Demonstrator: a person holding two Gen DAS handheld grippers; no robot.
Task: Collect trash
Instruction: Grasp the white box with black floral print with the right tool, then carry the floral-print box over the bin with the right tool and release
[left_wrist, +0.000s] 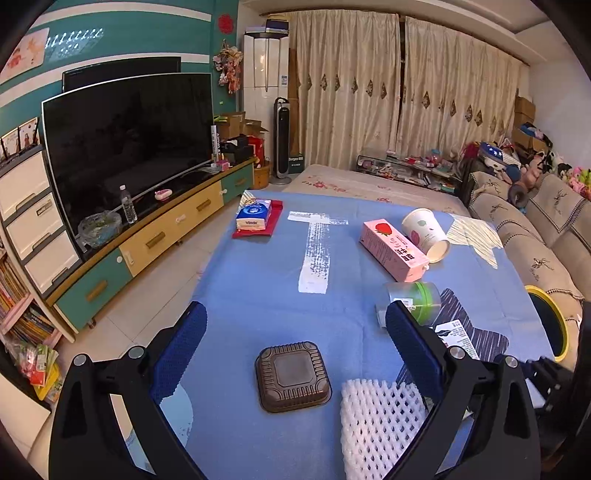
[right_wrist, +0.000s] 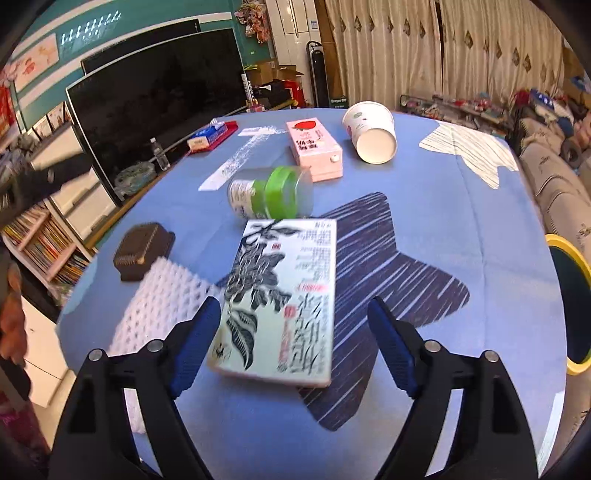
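Blue tablecloth (left_wrist: 258, 288) holds scattered trash beside television (left_wrist: 125, 147) and sofa (left_wrist: 535, 236).

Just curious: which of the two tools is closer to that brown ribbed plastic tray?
Left. The left tool is open right around the brown ribbed plastic tray; the right tool is farther right, straddling a green-white printed box.

Bin (right_wrist: 576, 302) cropped; carton (right_wrist: 280, 299) print blurred

Tray (left_wrist: 293, 374) left of foam net (left_wrist: 376, 424); jar (left_wrist: 413, 302) behind; carton (left_wrist: 393, 249) beside cup (left_wrist: 426, 229) farther back.
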